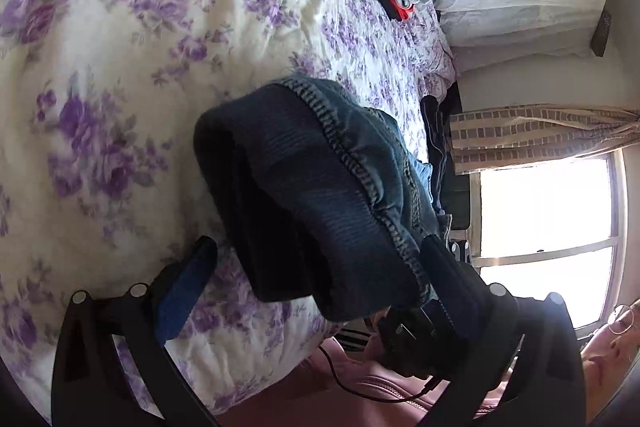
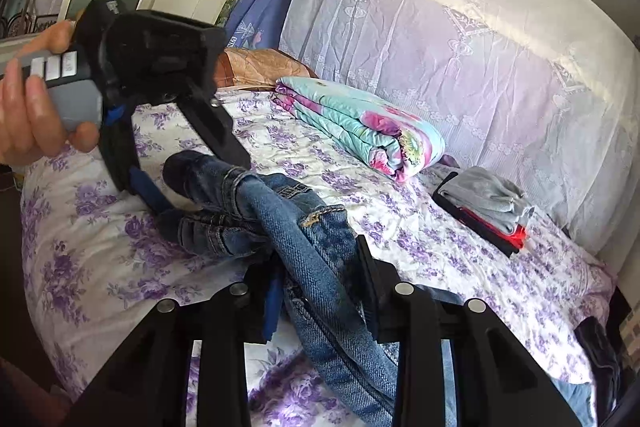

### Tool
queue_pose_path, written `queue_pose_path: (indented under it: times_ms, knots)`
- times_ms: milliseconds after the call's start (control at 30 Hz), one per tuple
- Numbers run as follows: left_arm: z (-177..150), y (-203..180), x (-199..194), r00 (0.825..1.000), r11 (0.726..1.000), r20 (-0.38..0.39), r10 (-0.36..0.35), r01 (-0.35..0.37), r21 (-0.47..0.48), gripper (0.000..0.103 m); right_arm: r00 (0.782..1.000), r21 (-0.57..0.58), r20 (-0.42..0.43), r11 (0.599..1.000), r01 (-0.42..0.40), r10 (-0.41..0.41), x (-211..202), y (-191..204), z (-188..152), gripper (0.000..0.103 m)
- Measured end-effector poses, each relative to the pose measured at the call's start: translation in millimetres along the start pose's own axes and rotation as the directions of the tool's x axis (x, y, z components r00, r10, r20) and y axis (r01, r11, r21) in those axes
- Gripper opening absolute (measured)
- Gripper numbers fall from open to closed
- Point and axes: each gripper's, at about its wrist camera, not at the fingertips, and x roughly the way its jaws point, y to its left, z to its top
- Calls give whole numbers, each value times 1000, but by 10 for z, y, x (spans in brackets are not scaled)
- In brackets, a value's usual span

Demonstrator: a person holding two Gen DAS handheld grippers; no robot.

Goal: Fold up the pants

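We have the bed [image 2: 460, 239] under everything, its purple-flowered cover soft and yielding, so nothing laid on it will slide far. On it, near us and left of the middle, lies the pair of jeans [image 2: 280, 223]: bunched and twisted, partly lifted off the cover, one end hanging over the near edge. We judge the denim heavy for cloth, limp, with stiff seams and hems that give a firm edge to pinch; the fabric looks rough enough not to slip. It will sag and drag wherever it is unsupported, so we would take it at the waistband or at a hem, never mid-leg.

Far right sits a folded floral blanket [image 2: 360, 123], and to the right a small stack of folded grey and red clothes [image 2: 488, 207], both well apart from the jeans.

Our right gripper [image 2: 320, 291] is narrowed onto a rope of denim, its pads pressing the cloth. Our left gripper [image 1: 316, 267] stands wide, the dark hem draped against one finger [image 1: 444, 267] only; the other finger is apart from it, so it is not clamped
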Motion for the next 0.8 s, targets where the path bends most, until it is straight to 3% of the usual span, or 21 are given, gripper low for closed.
queue_pose_path:
  times_ms: [133,333,433,533,700,767,800]
  knots:
    - [-78,43,-51,1000,999,10,-23,23,-33,99,1000,-3,-3,1000,7,-7,-13,6,-2,33]
    - [-305,145,-381,995,998,100,-24,29,-55,99,1000,37,9,999,1,-2,-23,-54,3,33]
    - [-316,215,-219,989,985,65,-135,141,-99,99,1000,41,10,999,-2,2,-25,-73,-1,33]
    - [-232,228,-65,964,959,61,-259,264,-105,99,1000,46,6,999,-9,9,-37,-78,-25,33]
    - [-96,249,164,948,937,62,-312,318,-147,98,1000,29,5,1000,6,-6,-54,-34,-49,33]
    - [-71,203,124,949,943,97,-301,311,-119,91,1000,19,3,1000,22,-22,-46,-21,-59,33]
    - [-46,177,88,956,954,112,-272,283,-98,67,1000,18,2,999,29,-30,-44,-9,-66,33]
